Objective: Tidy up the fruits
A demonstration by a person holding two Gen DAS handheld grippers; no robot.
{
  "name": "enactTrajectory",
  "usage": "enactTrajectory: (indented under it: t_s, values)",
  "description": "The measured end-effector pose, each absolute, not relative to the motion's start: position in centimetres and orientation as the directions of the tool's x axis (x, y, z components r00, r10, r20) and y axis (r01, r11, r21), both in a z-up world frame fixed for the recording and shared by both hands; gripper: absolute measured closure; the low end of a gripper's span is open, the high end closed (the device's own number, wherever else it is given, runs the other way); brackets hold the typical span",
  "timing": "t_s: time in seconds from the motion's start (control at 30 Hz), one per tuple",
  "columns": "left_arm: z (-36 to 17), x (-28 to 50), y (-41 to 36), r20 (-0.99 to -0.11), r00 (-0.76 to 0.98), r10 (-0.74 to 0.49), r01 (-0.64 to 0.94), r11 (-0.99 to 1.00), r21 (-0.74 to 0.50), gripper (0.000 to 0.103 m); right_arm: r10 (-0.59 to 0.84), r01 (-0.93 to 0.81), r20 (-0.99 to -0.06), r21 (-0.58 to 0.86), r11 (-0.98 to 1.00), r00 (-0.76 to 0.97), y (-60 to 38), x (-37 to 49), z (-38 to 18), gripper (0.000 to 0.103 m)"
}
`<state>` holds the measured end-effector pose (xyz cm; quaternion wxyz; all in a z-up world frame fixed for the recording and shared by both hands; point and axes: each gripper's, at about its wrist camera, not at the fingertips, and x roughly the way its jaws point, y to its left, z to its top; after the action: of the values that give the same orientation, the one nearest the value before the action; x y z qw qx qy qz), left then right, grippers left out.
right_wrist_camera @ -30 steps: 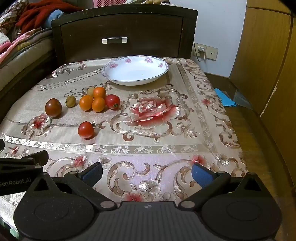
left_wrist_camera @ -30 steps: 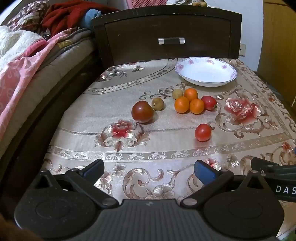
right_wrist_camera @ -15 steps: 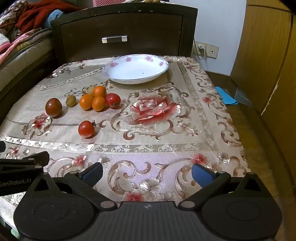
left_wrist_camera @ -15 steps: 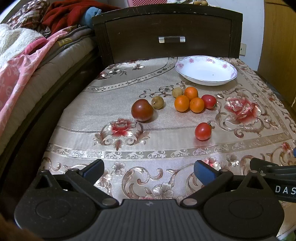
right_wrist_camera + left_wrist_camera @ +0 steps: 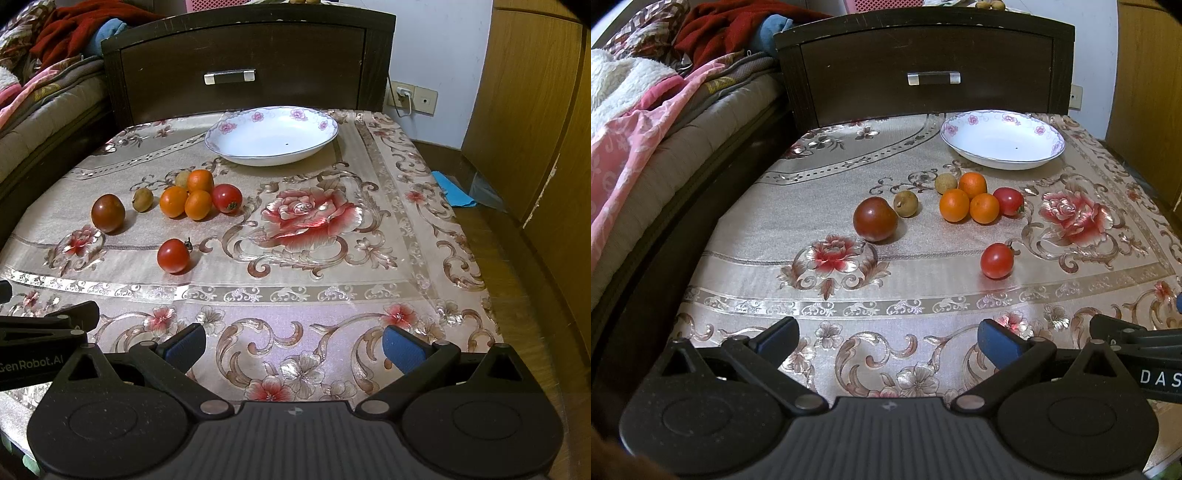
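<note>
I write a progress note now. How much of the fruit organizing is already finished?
Nothing looks done: the white bowl is empty. Nothing is in hand; the left gripper and right gripper are both open above the near tablecloth. All fruit remains on the cloth: three oranges, two red tomatoes, one dark tomato and two small brown fruits.

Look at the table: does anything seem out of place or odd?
All eight fruits lie loose on the cloth while the bowl sits empty. One red tomato has strayed from the cluster of oranges. Nothing is spilled or damaged.
</note>
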<state>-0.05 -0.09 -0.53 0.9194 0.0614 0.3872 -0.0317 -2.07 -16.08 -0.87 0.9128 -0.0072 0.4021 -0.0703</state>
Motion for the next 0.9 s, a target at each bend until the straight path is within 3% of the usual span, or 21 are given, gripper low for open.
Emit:
enactTrajectory:
  t_s: [0.9]
  values:
    - [1.3, 0.0, 0.3, -0.695, 0.718, 0.035, 0.071, 0.990, 0.124, 0.000, -0.088, 0.100, -0.733, -0.027, 0.995, 0.674, -16.0, -1.7, -0.3, 0.011]
